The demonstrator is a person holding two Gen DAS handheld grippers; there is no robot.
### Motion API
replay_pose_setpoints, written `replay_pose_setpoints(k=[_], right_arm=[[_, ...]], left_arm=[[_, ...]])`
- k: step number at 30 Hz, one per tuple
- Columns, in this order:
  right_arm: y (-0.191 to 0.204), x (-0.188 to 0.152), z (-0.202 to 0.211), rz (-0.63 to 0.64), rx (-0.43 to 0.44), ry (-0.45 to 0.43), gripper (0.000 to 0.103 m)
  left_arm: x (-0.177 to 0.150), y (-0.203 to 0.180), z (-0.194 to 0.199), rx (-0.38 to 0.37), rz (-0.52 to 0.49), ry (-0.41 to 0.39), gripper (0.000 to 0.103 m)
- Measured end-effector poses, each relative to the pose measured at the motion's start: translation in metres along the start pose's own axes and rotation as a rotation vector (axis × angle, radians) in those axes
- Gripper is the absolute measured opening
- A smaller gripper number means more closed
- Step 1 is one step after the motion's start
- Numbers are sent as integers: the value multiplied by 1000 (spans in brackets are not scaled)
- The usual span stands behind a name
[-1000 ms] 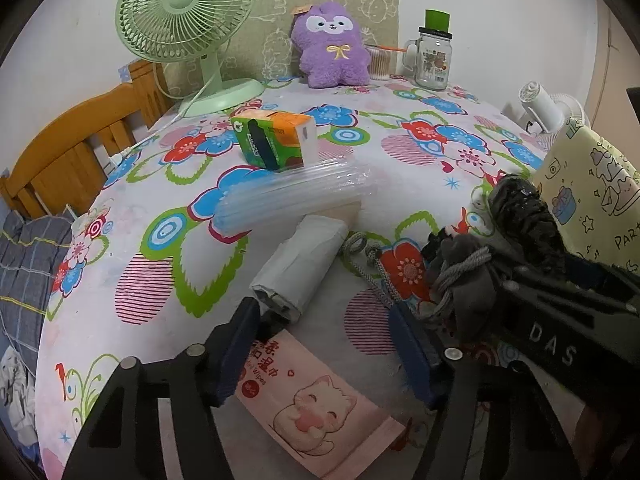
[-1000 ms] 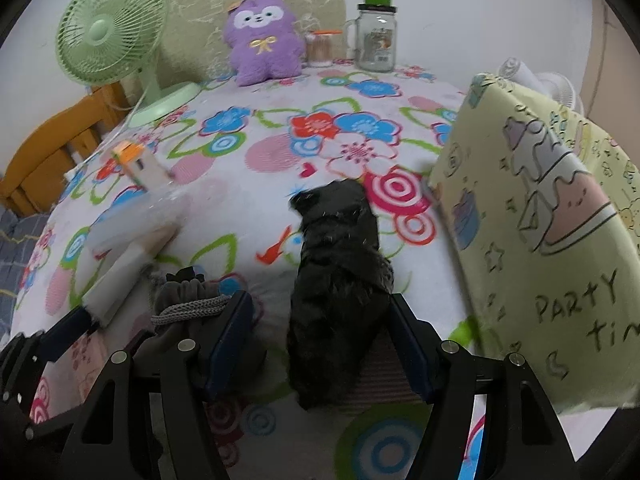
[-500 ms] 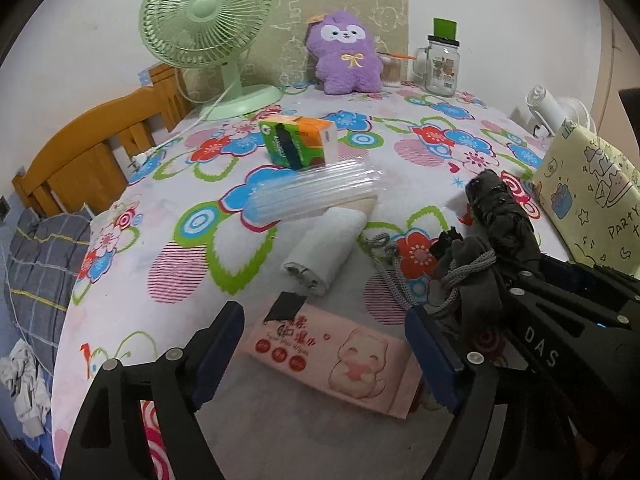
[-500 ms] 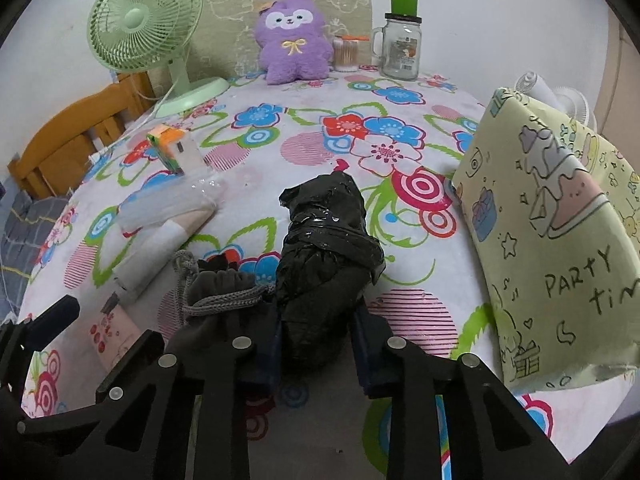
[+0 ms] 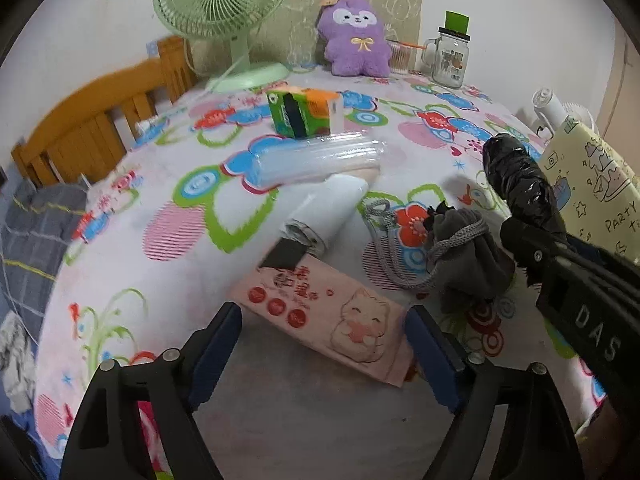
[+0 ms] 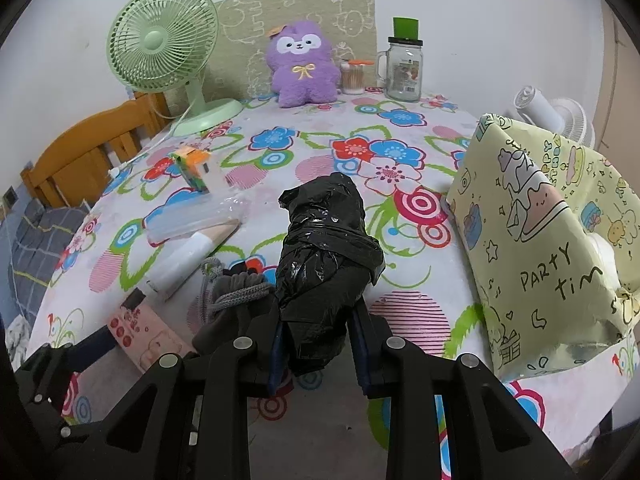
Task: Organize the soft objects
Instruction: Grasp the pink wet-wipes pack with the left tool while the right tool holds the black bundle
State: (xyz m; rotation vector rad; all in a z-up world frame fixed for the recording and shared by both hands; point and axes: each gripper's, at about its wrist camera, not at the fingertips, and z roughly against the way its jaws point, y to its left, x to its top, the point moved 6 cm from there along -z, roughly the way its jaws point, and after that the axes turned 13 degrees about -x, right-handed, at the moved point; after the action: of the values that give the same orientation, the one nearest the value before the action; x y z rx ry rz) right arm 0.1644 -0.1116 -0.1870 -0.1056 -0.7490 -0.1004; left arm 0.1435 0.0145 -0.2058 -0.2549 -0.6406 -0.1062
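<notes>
My right gripper [image 6: 318, 348] is shut on the near end of a black plastic-wrapped bundle [image 6: 324, 256], which sticks out forward over the floral tablecloth [image 6: 304, 168]. From the left wrist view the same bundle [image 5: 516, 176] shows at the right. A grey drawstring pouch [image 5: 468, 256] sits just left of it. My left gripper [image 5: 322, 348] is wide, its jaws closing slightly. The near end of a pink wipes pack [image 5: 332, 312] lies between its fingers, with neither pad touching it. Beyond the pack lie a white roll [image 5: 324, 212] and a clear plastic pack [image 5: 316, 160].
A yellow "party time" gift bag [image 6: 540, 232] stands at the right edge. A green-orange tissue pack [image 5: 304, 114] lies mid-table. At the back are a purple plush [image 6: 302, 64], a green fan [image 6: 164, 40] and a glass jar [image 6: 404, 68]. A wooden chair [image 5: 92, 132] is at the left.
My right gripper closed on the black bundle and raised it a little. My left gripper drew back from the white roll and spread wider, so the pink pack now lies between its fingers.
</notes>
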Motion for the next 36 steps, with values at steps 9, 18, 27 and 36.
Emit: replay_pose_setpoints(k=[9,18,27,36], right_arm=[[-3,4,-7,1,-11,7,30],[-2,3,-10,9,-2,15,31],[0,-1,-2,11,12,8,31],[2,-2,17,14,25,-23,31]], left_arm=[[12,-6,-7,-20,-15,-13,81],[14,-12,-10,-29,-37,-26,40],[10,-17,-5,-67,-46,-19,9],[9,-24,12,-70,-61,-54,8]])
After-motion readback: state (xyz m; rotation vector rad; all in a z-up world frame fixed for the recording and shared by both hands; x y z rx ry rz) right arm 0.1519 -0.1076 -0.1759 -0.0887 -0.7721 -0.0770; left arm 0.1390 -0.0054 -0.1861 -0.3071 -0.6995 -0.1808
